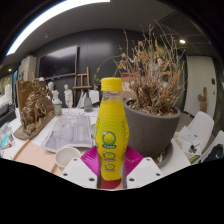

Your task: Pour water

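Observation:
A yellow drink bottle [111,128] with an orange cap and a green label stands upright between my fingers. My gripper [111,166] is shut on its lower body, with a pink pad [92,160] pressing on each side. The bottle's base is hidden behind the white fingers. A white paper cup [67,155] sits on the table just left of the fingers.
A grey pot with a dry brown plant [152,128] stands right behind the bottle. On the left are a wooden carved ornament [36,108] and a clear plastic box [66,130]. Small figurines [68,97] line the back of the table. White objects [200,135] lie at the right.

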A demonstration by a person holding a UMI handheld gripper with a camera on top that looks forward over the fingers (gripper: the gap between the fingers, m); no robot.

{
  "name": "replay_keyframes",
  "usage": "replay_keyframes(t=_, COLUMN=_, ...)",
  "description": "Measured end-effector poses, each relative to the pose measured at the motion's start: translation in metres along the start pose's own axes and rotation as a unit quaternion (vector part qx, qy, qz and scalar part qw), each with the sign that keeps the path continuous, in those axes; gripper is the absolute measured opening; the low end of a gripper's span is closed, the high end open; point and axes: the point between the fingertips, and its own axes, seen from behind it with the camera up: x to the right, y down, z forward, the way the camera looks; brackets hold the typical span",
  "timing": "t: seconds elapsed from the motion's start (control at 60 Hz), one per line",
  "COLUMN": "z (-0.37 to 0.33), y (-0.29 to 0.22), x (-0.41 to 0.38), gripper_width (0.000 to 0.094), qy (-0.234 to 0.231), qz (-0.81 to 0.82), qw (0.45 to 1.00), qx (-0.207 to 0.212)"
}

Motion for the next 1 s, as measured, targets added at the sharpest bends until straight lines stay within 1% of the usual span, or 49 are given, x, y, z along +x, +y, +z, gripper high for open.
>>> replay_keyframes(t=0.15, z=0.015, y=0.025, x=-0.004, gripper_width=0.0283, qy=-0.015, qz=0.017, qw=1.000, qx=-0.008)
replay_keyframes(t=0.283, z=0.024, y=0.045, x=-0.006, gripper_width=0.0293, qy=-0.018, qz=0.018, qw=1.000, qx=-0.018)
replay_keyframes(t=0.317, z=0.025, y=0.050, x=-0.006, gripper_width=0.0318, qy=-0.018, qz=0.018, qw=0.999, qx=-0.020)
replay_keyframes(t=0.35, z=0.027, y=0.054, x=-0.007, gripper_width=0.0322, qy=-0.022, qz=0.020, qw=0.999, qx=-0.022)
replay_keyframes(t=0.383, z=0.027, y=0.052, x=-0.006, gripper_width=0.0334, qy=-0.021, qz=0.021, qw=0.999, qx=-0.013)
replay_keyframes(t=0.533, z=0.021, y=0.055, x=-0.004, gripper_width=0.0493, qy=-0.021, qz=0.034, qw=0.999, qx=-0.016)
replay_keyframes(t=0.55, z=0.020, y=0.054, x=-0.004, gripper_width=0.0533, qy=-0.020, qz=0.038, qw=0.999, qx=-0.018)
replay_keyframes(t=0.6, z=0.014, y=0.051, x=-0.001, gripper_width=0.0747, qy=-0.016, qz=0.047, qw=0.998, qx=-0.022)
replay_keyframes(t=0.633, z=0.011, y=0.049, x=-0.001, gripper_width=0.0868, qy=-0.013, qz=0.052, qw=0.998, qx=-0.023)
replay_keyframes(t=0.65, z=0.007, y=0.046, x=0.001, gripper_width=0.0872, qy=-0.011, qz=0.054, qw=0.998, qx=-0.027)
replay_keyframes(t=0.683, z=-0.001, y=0.044, x=-0.001, gripper_width=0.0850, qy=-0.010, qz=0.057, qw=0.998, qx=-0.034)
replay_keyframes(t=0.8, z=-0.047, y=0.025, x=-0.002, gripper_width=0.0861, qy=0.009, qz=0.069, qw=0.996, qx=-0.053)
replay_keyframes(t=0.917, z=-0.117, y=0.007, x=-0.013, gripper_width=0.0862, qy=0.030, qz=0.063, qw=0.994, qx=-0.079)
replay_keyframes(t=1.0, z=-0.175, y=-0.002, x=-0.019, gripper_width=0.0858, qy=0.054, qz=0.040, qw=0.993, qx=-0.094)
